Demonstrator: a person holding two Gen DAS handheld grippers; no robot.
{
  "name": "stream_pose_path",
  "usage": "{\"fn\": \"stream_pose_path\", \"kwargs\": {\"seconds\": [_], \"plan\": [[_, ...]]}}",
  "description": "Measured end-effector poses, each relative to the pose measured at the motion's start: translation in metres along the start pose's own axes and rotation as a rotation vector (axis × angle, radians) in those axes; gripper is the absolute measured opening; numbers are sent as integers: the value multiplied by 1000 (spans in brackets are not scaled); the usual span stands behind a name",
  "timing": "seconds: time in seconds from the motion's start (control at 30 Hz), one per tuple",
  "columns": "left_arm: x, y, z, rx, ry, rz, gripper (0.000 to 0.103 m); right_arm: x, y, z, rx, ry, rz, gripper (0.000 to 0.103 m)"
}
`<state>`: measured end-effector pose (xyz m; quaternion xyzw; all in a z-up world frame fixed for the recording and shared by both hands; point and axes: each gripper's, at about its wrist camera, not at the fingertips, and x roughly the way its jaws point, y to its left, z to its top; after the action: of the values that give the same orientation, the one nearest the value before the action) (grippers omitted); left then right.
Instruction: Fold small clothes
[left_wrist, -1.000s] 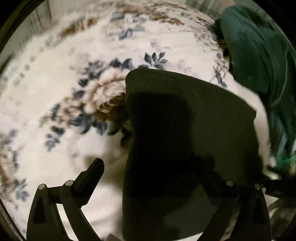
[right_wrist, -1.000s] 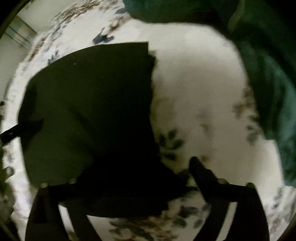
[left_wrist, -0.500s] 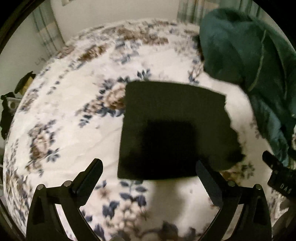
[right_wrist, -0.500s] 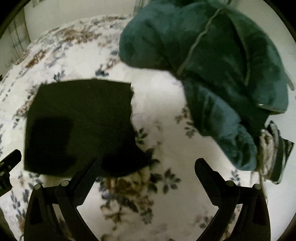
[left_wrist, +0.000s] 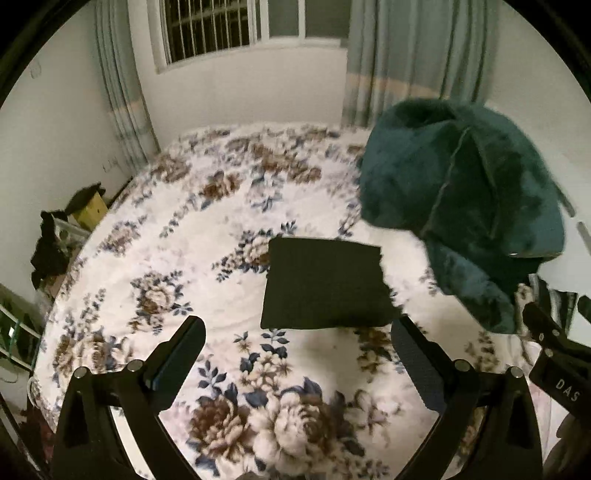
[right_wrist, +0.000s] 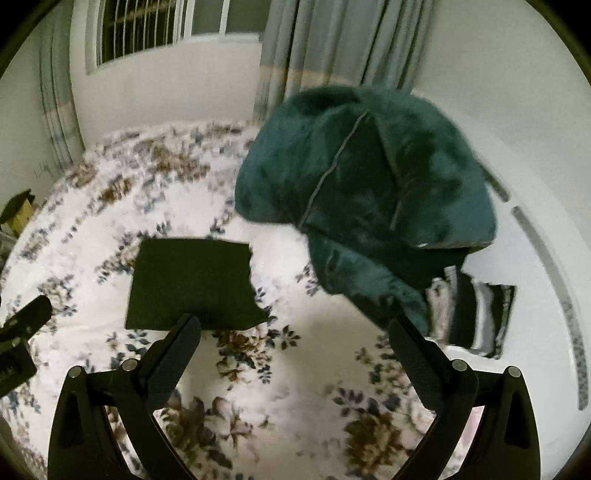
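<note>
Your left gripper (left_wrist: 297, 347) hangs with its jaws spread wide and nothing between them, and your right gripper (right_wrist: 293, 345) is the same: spread, empty, raised off the bed. Each one's tip shows at the edge of the other's view, so the two sit side by side.

Just beyond the fingers lies the dark garment (left_wrist: 323, 284), folded into a flat rectangle on the floral blanket (left_wrist: 192, 295), free of both tools. Its right edge looks ragged and a corner bulges near your right gripper's left finger, so the fold seems slightly uneven there.

What could go wrong from here, as a judgement: if you swing either tool low across the blanket, a finger could catch that loose corner and drag the fold open. The plush blanket is soft and uneven, so a nudge may slide the whole piece. Reaching right for more laundry, you could snag the big green blanket (right_wrist: 365, 188) heaped there instead of a small item, and pull it over the folded piece.

Count: two grippers, one folded dark garment, one green heap, and one stack of striped clothes (right_wrist: 472, 314) beside that heap; how many pieces are in the stack, you cannot tell.
</note>
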<state>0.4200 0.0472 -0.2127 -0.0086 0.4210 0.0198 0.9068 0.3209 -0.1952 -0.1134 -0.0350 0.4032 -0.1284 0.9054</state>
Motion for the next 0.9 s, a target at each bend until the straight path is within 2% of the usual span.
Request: {"fn": "stream_pose_path", "kwargs": {"seconds": [0.13, 0.3, 0.5, 0.7, 0.9], "plan": [[-70, -6, -6, 8, -36, -13, 103, -89, -23, -3, 17, -58, 24, 103], [-146, -8, -16, -9, -87, -23, 103, -177, -42, -13, 23, -127, 47, 103], [-202, -5, -30, -34, -143, -12, 103, -262, -58, -28, 30, -202, 79, 103], [-239, -2, -44, -48, -179, 3, 103, -312, -71, -41, 18, -258, 93, 103], [-258, -4, -55, -50, -201, 20, 103, -332, -78, -51, 9, -270, 116, 103]]}}
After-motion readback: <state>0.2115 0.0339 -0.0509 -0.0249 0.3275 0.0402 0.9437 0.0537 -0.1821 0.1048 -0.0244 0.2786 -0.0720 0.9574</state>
